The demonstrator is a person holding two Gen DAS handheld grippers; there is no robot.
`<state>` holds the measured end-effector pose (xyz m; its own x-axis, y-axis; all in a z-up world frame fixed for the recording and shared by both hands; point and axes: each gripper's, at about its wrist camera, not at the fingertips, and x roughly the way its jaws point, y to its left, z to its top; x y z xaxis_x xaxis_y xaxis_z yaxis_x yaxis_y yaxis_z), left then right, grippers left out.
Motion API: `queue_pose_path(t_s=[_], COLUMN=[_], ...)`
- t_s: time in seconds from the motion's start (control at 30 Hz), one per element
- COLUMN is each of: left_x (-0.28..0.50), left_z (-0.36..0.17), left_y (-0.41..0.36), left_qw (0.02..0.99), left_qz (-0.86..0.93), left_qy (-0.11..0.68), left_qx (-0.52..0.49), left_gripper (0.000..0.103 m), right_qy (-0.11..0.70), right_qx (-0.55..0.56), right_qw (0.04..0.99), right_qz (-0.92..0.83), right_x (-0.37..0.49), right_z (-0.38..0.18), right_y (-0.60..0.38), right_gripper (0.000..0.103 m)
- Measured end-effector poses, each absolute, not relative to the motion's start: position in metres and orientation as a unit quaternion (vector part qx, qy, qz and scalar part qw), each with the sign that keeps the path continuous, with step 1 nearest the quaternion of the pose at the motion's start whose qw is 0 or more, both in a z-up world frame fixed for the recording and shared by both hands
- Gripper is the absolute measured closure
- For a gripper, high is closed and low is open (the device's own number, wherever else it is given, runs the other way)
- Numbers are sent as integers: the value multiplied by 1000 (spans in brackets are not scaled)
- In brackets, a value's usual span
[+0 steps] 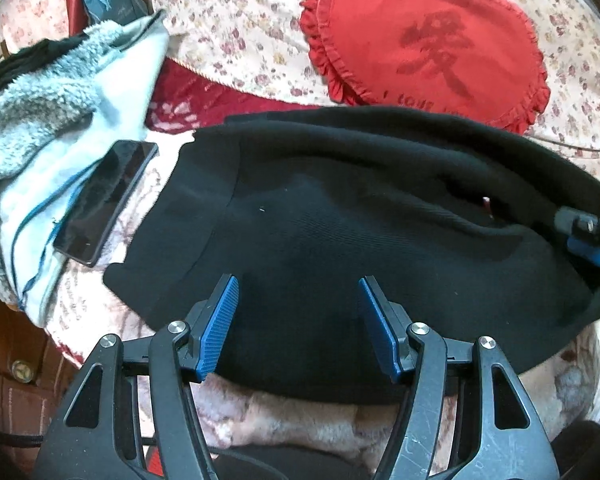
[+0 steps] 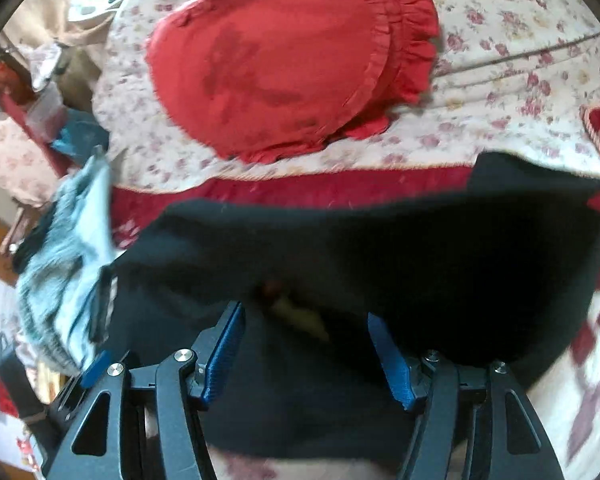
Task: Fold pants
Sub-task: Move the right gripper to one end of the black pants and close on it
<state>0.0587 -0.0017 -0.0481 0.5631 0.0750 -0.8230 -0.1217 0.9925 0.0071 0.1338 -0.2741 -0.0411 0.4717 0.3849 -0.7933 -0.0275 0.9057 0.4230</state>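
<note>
The black pants (image 1: pixel 340 216) lie folded in a wide bundle on the bed. My left gripper (image 1: pixel 296 292) is open and empty, its blue pads over the near edge of the pants. The right gripper (image 1: pixel 592 240) shows at the pants' right end in the left wrist view. In the right wrist view my right gripper (image 2: pixel 304 320) is open, with the black pants (image 2: pixel 380 248) spread ahead of and between its fingers; the top layer's edge hangs over the fingertips. The view is blurred.
A red heart-shaped cushion (image 1: pixel 428 36) lies on the floral bedspread (image 1: pixel 240 20) beyond the pants. A dark phone (image 1: pixel 104 200) rests on a grey fleece garment (image 1: pixel 40 128) at left. The bed edge and wooden furniture (image 1: pixel 16 384) are at lower left.
</note>
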Motion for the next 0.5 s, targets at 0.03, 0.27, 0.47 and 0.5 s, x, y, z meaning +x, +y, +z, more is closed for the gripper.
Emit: queue_pose_path(t_s=[0.03,0.27,0.47,0.5], left_x=[62,73,69,67], left_z=[-51,-55,-53,-52], left_y=[-2,-6,2,5], left_qw=[881,877,875,874], left_qz=[55,57,48,45], left_qy=[469,477,482,482], left_qx=[-28,-18,-29,-34], left_gripper=[41,41,41,41], right_qy=[499,492,487,481], right_qx=[171,117,160,171], right_qw=[842,859,853,854], right_qz=[116,77,92,95], right_x=[144,205,186,176], right_z=[-42,-48,-40,-33], right_y=[-274,-268,-286,-295], right_gripper=[41,40,40,40])
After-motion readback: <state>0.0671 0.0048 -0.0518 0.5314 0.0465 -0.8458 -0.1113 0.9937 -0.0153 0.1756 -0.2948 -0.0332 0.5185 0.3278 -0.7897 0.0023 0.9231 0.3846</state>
